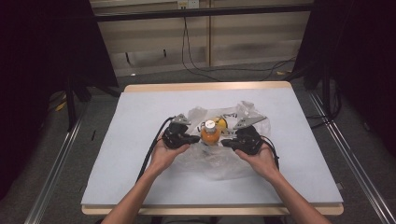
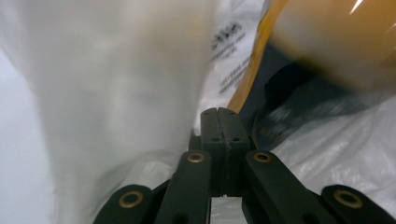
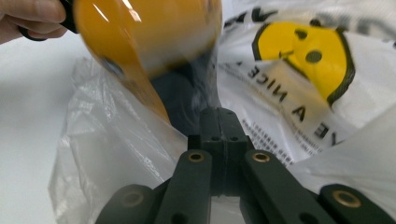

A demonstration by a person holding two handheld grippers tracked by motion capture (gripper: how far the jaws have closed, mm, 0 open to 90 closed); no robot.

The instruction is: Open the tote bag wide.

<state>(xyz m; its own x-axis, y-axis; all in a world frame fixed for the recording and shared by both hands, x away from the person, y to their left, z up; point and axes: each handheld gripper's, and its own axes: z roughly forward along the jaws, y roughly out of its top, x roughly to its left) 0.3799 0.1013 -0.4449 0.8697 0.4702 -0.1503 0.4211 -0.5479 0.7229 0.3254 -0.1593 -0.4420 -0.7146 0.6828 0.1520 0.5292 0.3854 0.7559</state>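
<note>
The left gripper (image 2: 221, 116) rises from the bottom edge with its two black jaws pressed flat together, brass pins showing on its links. Whether a fold of plastic is caught between the jaws cannot be told. A white plastic bag (image 2: 116, 93) fills the space to the left of the jaws and above them, close and blurred, with small dark print just above the jaw tips. Up and to the right of the jaws sits an orange bottle (image 2: 336, 42), blurred, with a dark patch just beneath it. More crinkled bag plastic lies to the right of the jaws.
</note>
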